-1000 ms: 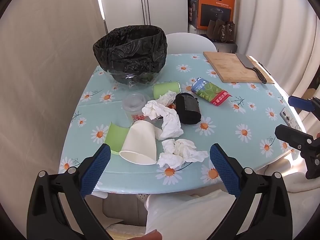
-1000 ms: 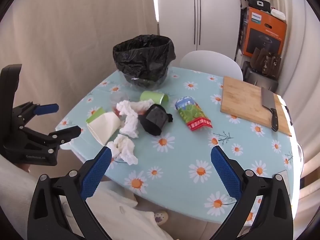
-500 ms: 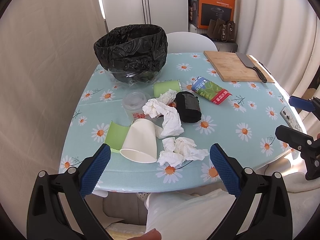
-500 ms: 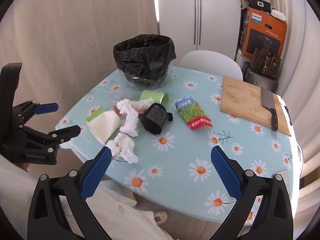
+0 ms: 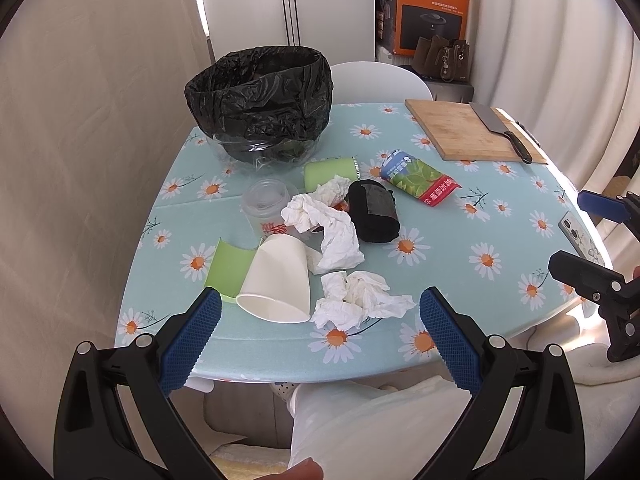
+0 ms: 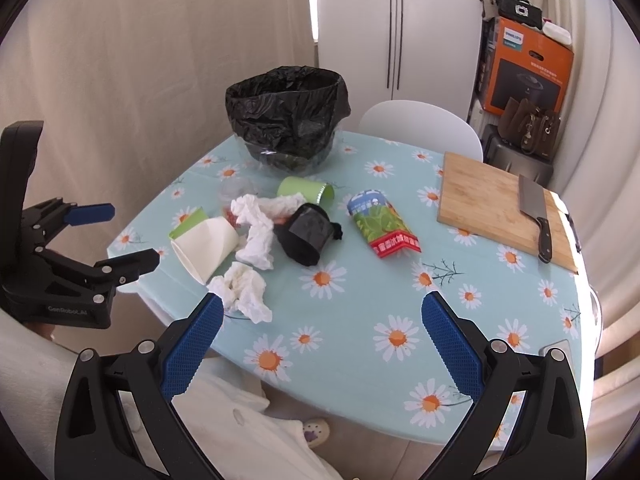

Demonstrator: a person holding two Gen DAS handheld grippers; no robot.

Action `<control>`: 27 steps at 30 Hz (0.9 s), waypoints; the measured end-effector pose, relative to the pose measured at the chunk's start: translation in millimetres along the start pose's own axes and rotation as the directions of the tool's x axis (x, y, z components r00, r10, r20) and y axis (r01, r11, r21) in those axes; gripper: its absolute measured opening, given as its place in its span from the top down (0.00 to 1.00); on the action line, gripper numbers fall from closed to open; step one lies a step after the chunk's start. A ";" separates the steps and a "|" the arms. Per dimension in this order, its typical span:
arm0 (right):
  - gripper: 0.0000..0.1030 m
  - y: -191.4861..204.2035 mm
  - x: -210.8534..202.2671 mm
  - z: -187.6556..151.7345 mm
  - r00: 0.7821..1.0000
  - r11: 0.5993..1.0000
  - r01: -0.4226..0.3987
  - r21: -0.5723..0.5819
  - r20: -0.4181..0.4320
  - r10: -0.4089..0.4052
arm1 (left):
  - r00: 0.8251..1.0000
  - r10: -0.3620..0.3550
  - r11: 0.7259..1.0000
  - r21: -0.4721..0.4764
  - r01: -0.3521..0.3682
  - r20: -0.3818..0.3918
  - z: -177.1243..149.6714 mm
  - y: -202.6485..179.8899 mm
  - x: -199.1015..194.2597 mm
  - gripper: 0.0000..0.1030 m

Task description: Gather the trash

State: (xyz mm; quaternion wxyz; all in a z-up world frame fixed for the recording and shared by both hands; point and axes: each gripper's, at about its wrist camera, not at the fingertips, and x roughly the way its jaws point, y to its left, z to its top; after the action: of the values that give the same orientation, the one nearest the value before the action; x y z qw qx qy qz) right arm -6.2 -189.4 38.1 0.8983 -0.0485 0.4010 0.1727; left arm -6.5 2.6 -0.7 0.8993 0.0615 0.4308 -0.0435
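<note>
Left gripper [image 5: 316, 316]: jaws spread wide, holding nothing, hovering off the near edge of the table [image 5: 256, 364].
Right gripper [image 6: 320, 320]: likewise spread and empty, off the near edge and further to the person's right, apart from the litter.
Nearest trash: a crumpled tissue [image 5: 358, 300] lies just inside the near edge, between the left gripper's fingers as that camera frames it; the white paper cup [image 5: 276, 280] lies on its side touching it, mouth toward the camera, over a flattened green sleeve [image 5: 230, 264].
Middle of the pile: a longer tissue wad [image 5: 324, 220], a clear plastic cup [image 5: 266, 208] and a black wrapped bundle [image 5: 374, 210] crowd together; a green cup [image 5: 328, 170] lies on its side just behind them.
Apart to the right: a green and red snack packet [image 5: 418, 178] lies by itself.
Far side: the bin with its black liner [image 5: 260, 96] stands open at the back of the table, behind the pile; whether it holds anything cannot be told.
Not trash: cutting board [image 5: 468, 136] with a cleaver [image 5: 496, 128] on it, and a phone [image 5: 578, 236] near the right edge.
Step in hand: by my reading, the approach before a first pick; all the litter appears to lie on the cloth.
Next move: likely lowering the left gripper over the near tissue, closing on its bulk, then carrying it over the pile to the bin without knocking the paper cup.
</note>
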 end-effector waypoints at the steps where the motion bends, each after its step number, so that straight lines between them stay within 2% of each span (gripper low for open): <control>1: 0.08 0.0 -0.1 -0.1 1.000 1.000 0.001 -0.003 -0.001 -0.001 | 1.000 0.001 1.000 0.001 -0.001 0.002 0.1 0.0 -0.5 0.06; 27: 0.08 0.3 3.2 0.2 1.000 1.000 0.008 -0.012 -0.003 -0.008 | 1.000 0.012 1.000 0.001 -0.012 0.013 0.7 -5.4 -1.5 0.06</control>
State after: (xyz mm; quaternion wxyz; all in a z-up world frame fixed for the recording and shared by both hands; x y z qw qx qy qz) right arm -4.2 -188.2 35.9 0.8982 -0.0557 0.4010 0.1714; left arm -7.5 -2.7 0.5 0.9023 0.0645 0.4244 -0.0387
